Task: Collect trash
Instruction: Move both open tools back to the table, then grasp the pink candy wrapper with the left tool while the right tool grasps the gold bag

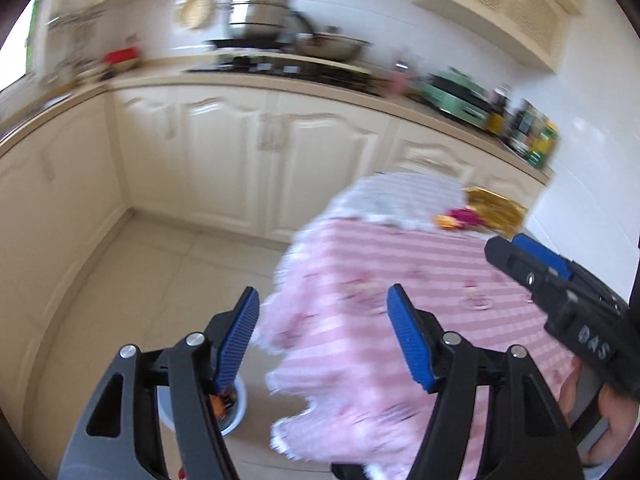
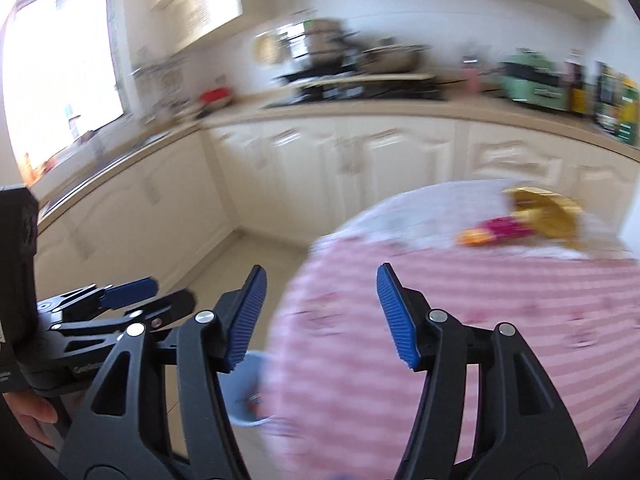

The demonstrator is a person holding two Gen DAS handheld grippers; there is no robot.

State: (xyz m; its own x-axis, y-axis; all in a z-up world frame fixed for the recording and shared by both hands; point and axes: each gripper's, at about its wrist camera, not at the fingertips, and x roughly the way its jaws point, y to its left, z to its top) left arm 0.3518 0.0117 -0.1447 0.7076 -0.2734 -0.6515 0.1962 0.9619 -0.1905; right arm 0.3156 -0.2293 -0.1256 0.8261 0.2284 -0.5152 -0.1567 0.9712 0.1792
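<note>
a cream kitchen counter point(image 2: 360, 108) runs behind a round table point(image 2: 500, 320) in a pink striped cloth, where gold, magenta and orange wrappers point(image 2: 516, 224) lie at the far edge, a small blue bin point(image 1: 236, 404) sits on the floor beside it, and the left gripper point(image 1: 322, 332) and right gripper point(image 2: 320, 312) both gape wide, holding nothing.

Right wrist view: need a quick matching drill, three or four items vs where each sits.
Items:
1. gold wrapper
2. small bin
3. green appliance
4. right gripper

Places:
A. on the counter
B. on the floor beside the table
C. far side of the pink tablecloth
D. open, above the table's near edge

Pairs: 1-C, 2-B, 3-A, 4-D
</note>
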